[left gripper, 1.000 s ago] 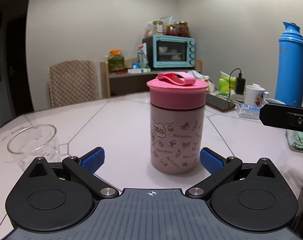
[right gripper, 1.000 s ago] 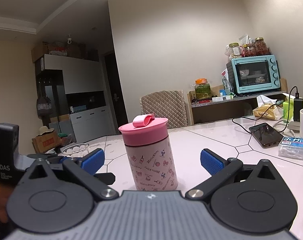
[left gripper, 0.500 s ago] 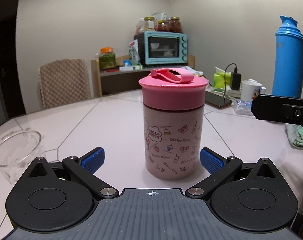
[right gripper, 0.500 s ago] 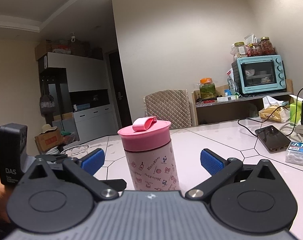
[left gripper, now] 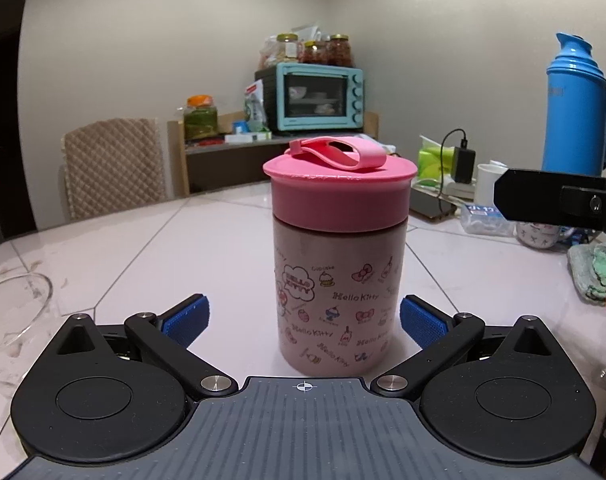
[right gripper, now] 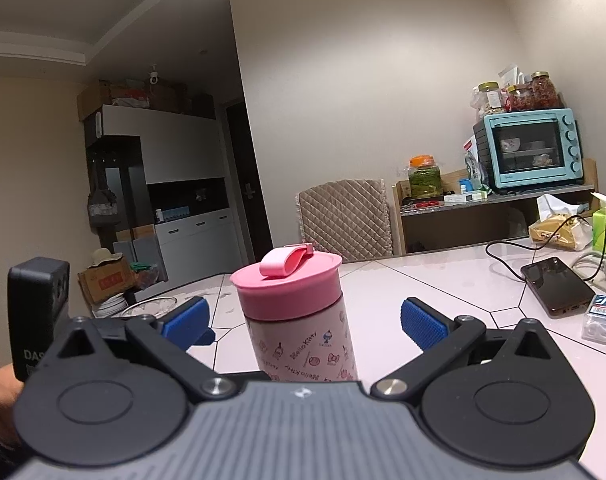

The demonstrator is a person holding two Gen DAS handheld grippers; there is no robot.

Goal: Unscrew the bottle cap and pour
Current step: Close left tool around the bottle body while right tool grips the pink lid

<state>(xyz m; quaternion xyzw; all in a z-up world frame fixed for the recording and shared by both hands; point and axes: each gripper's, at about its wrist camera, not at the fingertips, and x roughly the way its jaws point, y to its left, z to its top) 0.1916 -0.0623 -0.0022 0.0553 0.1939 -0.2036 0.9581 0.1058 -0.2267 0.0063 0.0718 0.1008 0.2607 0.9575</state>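
1. Left wrist view: the left gripper (left gripper: 305, 320) is spread wide, blue pads (left gripper: 187, 320) clear of everything, holding nothing. The pink bottle (left gripper: 337, 304) stands upright on the tabletop (left gripper: 207, 248) between the fingers, touching neither pad. Its pink cap (left gripper: 339, 196) is on, strap folded across the top.
2. Same view: a glass bowl (left gripper: 11, 316) sits at the tabletop's left edge. A blue thermos (left gripper: 577, 108) stands toward the far right edge, with a white mug (left gripper: 489, 178) near it.
3. Right wrist view: the right gripper (right gripper: 305, 322) is wide open and empty. The bottle (right gripper: 303, 340) stands between its fingers, nearer the left pad, not touching either.
4. Same view: a phone (right gripper: 557, 286) lies near the tabletop's right edge, cable attached. The left gripper's body shows at the left.
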